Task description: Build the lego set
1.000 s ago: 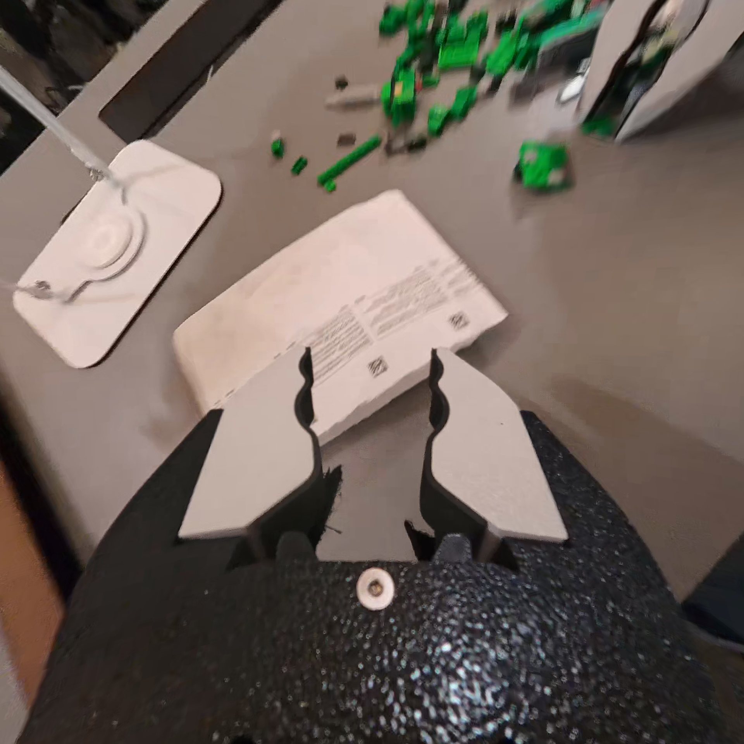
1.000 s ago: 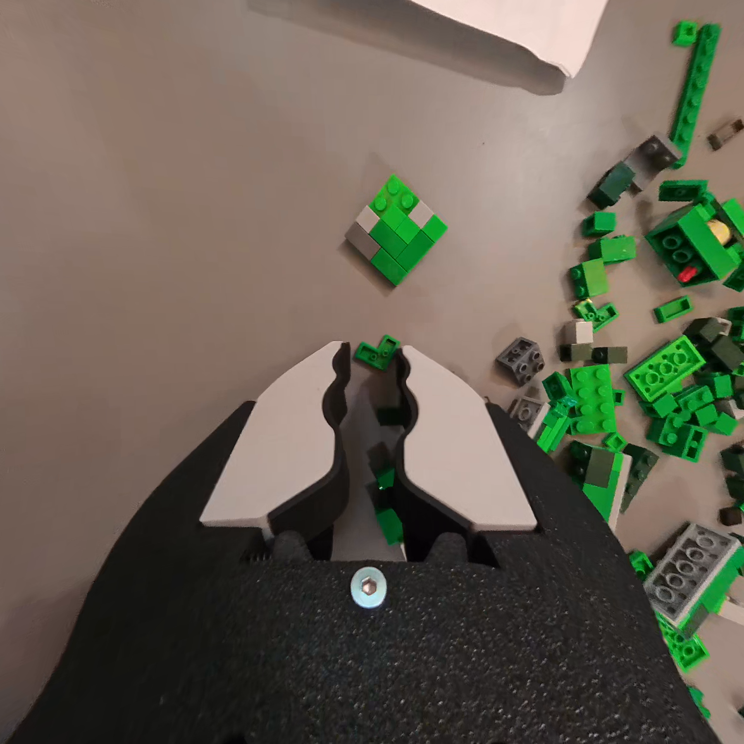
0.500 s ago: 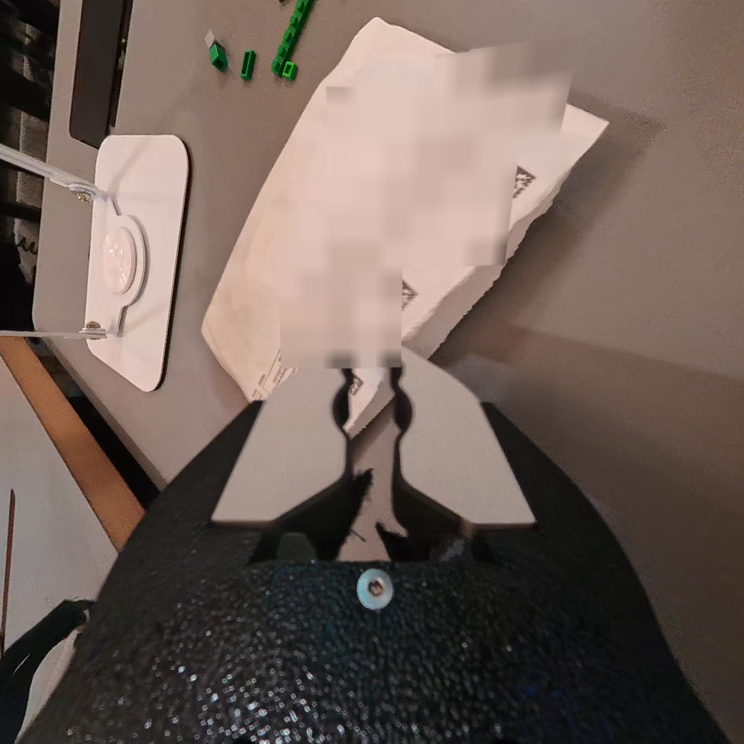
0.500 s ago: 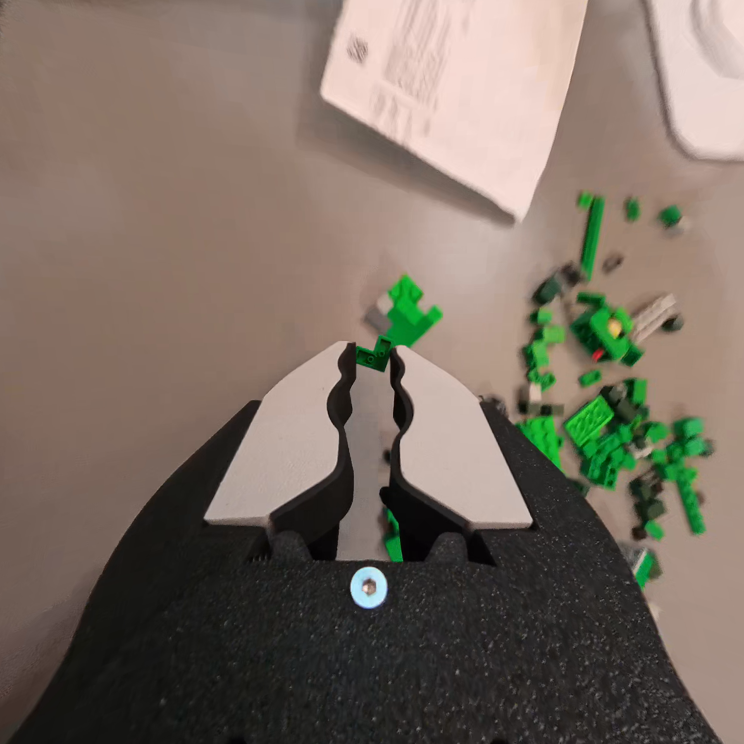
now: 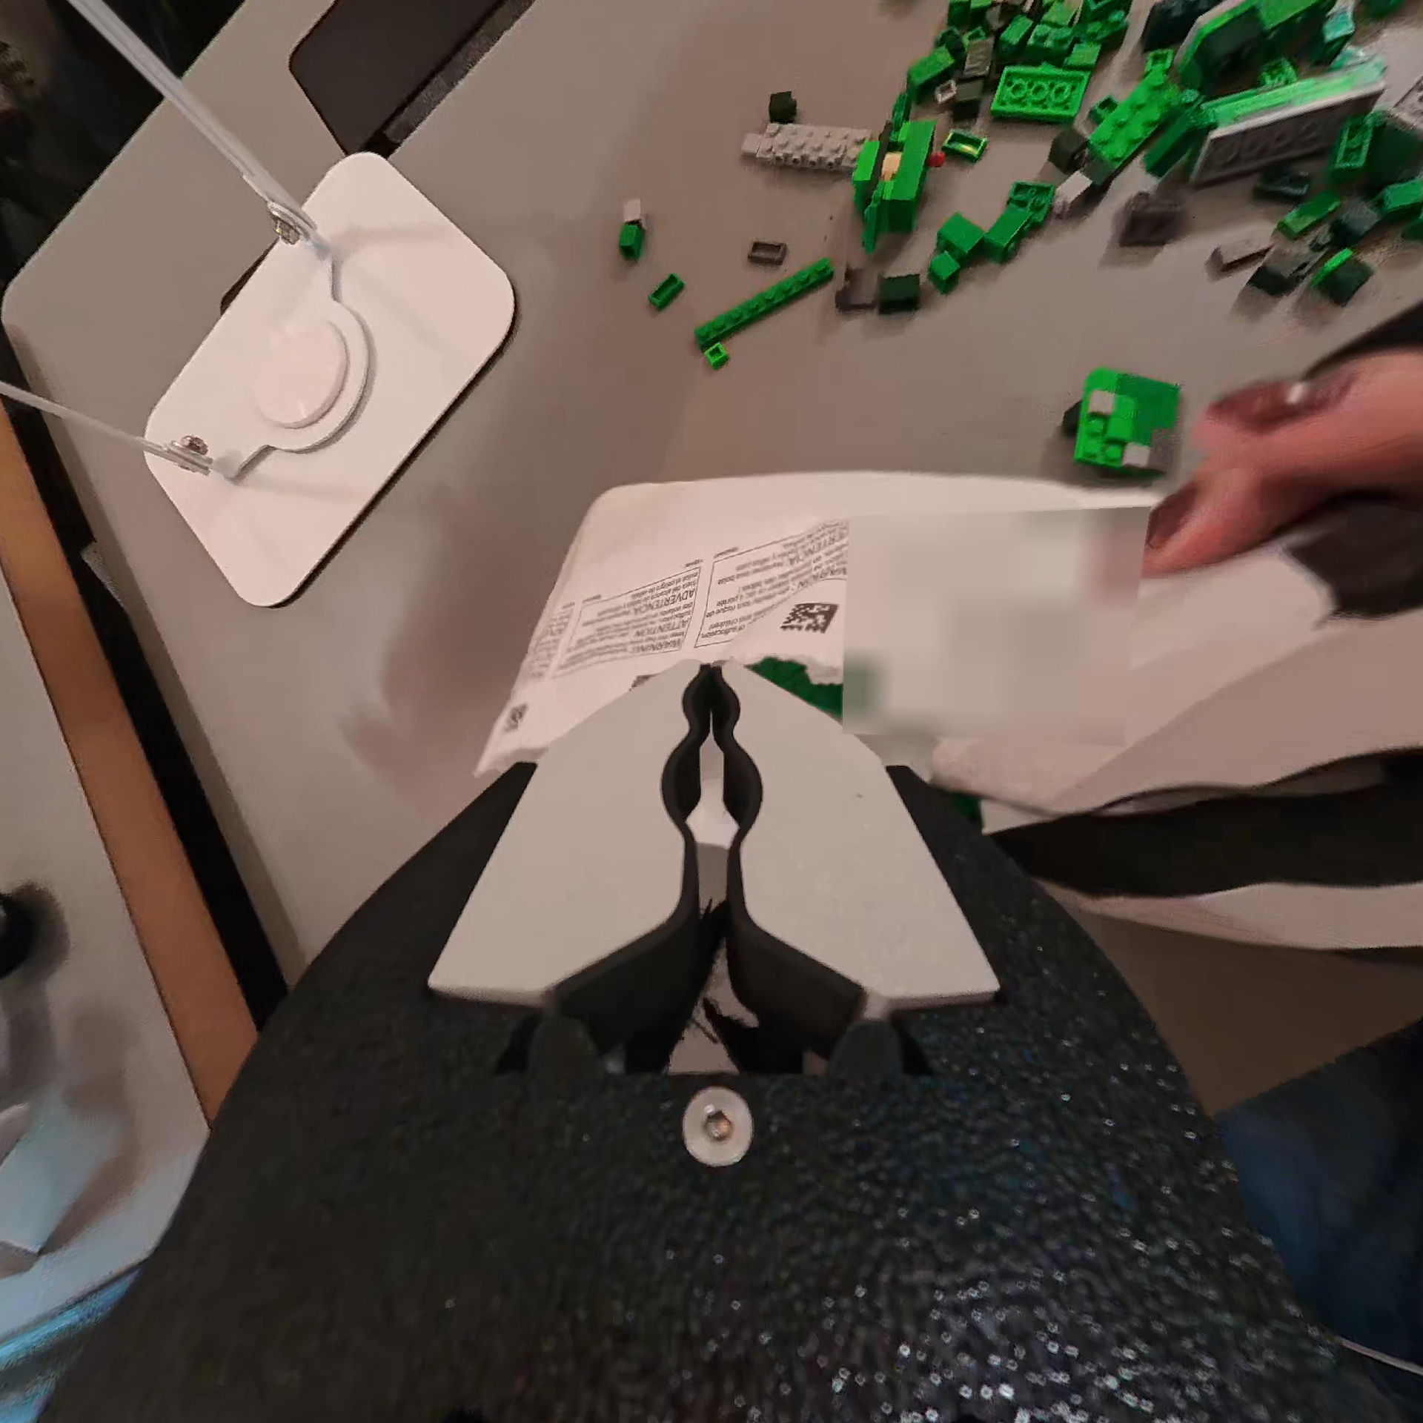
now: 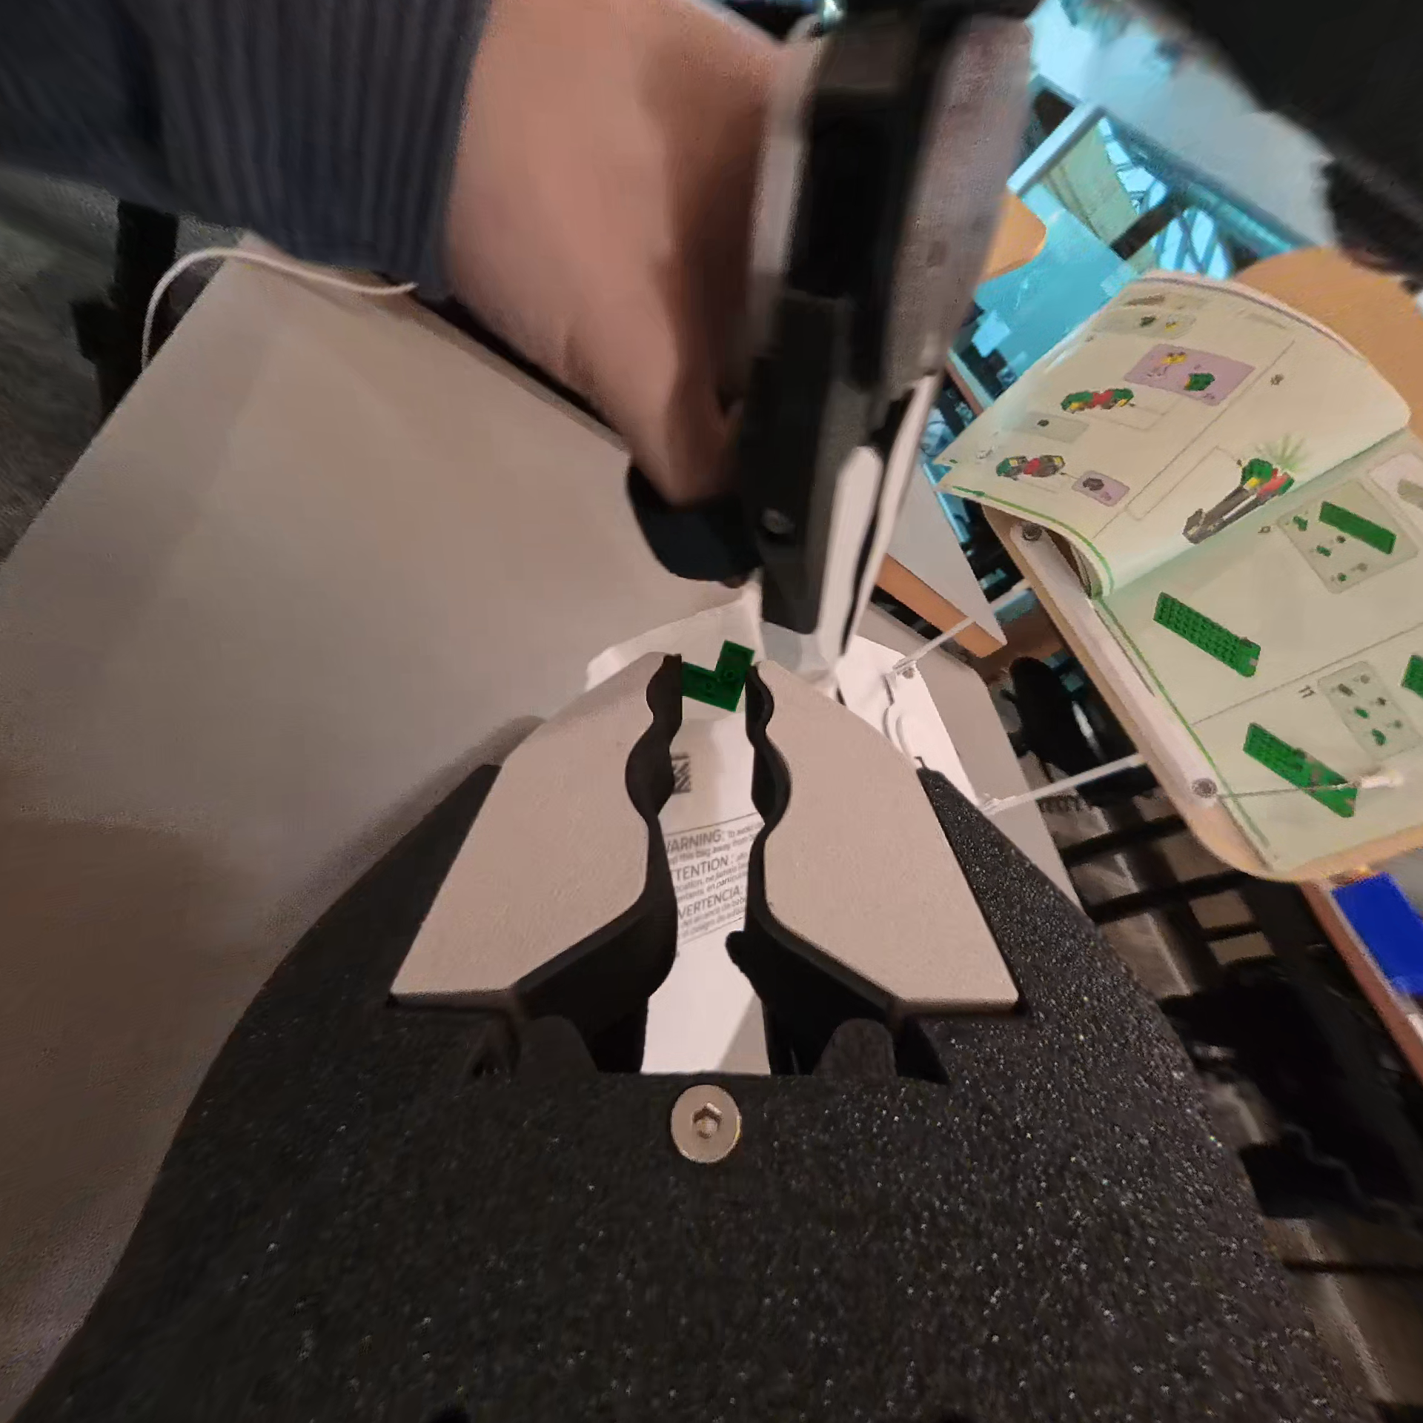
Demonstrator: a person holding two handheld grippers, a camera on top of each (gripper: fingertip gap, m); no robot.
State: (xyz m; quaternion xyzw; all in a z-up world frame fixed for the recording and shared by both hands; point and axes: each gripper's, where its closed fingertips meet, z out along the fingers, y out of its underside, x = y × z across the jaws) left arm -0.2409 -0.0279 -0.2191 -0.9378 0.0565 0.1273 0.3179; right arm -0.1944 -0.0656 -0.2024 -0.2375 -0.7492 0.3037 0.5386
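The grey surface [image 5: 493, 585] carries a loose pile of green and grey lego bricks [image 5: 1155, 115] toward its far right corner. The white paper bag [image 5: 693, 585] is pinched at its torn edge by the left gripper [image 5: 712, 678], jaws closed. The right gripper [image 6: 712, 678], jaws narrow, holds a small green L-shaped plate [image 6: 716, 678] at its tips.
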